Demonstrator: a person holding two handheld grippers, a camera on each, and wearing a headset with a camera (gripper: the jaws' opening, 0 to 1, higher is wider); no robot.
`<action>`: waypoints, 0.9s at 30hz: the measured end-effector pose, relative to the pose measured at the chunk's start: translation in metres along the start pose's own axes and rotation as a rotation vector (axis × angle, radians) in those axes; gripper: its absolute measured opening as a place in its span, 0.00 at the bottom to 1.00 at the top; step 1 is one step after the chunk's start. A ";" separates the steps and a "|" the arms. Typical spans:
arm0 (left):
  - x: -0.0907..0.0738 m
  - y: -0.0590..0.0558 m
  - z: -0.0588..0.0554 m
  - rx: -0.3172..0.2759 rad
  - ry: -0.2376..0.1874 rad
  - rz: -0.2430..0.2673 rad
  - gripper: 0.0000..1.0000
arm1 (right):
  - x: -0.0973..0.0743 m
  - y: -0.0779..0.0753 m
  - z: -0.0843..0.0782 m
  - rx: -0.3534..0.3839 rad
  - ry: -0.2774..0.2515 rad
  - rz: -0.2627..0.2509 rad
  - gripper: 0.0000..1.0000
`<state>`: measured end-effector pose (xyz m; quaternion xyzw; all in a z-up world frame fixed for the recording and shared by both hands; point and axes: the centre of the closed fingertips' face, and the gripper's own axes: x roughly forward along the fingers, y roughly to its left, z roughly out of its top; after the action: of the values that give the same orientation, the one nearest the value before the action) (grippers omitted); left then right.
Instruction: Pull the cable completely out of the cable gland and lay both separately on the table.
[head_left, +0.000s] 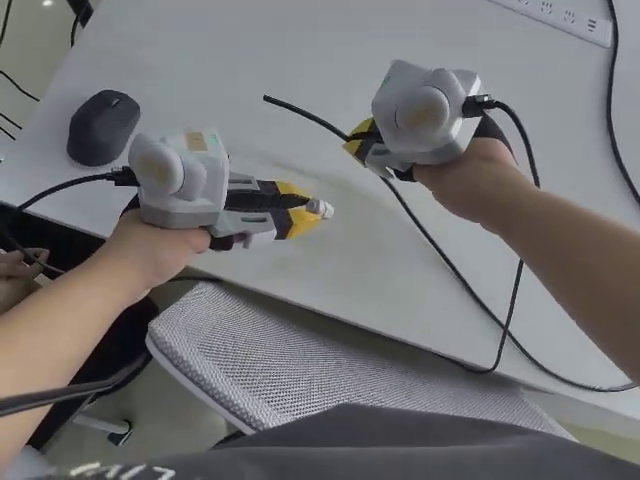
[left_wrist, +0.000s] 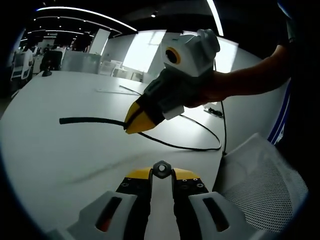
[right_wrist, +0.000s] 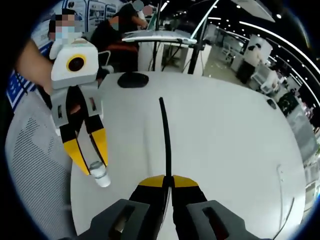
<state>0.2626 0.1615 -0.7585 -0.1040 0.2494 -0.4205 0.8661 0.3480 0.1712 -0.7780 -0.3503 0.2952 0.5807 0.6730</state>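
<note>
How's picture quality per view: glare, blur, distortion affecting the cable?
Head view: even light, soft shadows on the table, cable sharp. Left gripper view: fisheye bend, bright glare behind the right gripper. Right gripper view: table rim curves, cable gland slightly soft.

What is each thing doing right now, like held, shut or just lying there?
left tongs: shut on the cable gland.
cable gland: held at the tips, free of the cable.
right tongs: shut on the cable.
cable: end out of the gland, part lying on the table.
mouse: lying on the table, untouched.
</note>
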 end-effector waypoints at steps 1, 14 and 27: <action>0.000 0.001 0.000 -0.002 0.000 0.001 0.15 | 0.003 0.000 -0.001 0.001 0.003 0.005 0.00; 0.008 0.011 -0.018 -0.022 0.013 0.020 0.16 | 0.027 0.011 -0.008 0.009 0.033 0.051 0.00; 0.008 0.021 -0.030 -0.038 0.020 0.045 0.16 | 0.037 0.008 -0.014 0.014 0.034 0.052 0.00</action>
<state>0.2650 0.1692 -0.7947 -0.1104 0.2682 -0.3973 0.8707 0.3461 0.1819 -0.8171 -0.3478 0.3196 0.5899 0.6550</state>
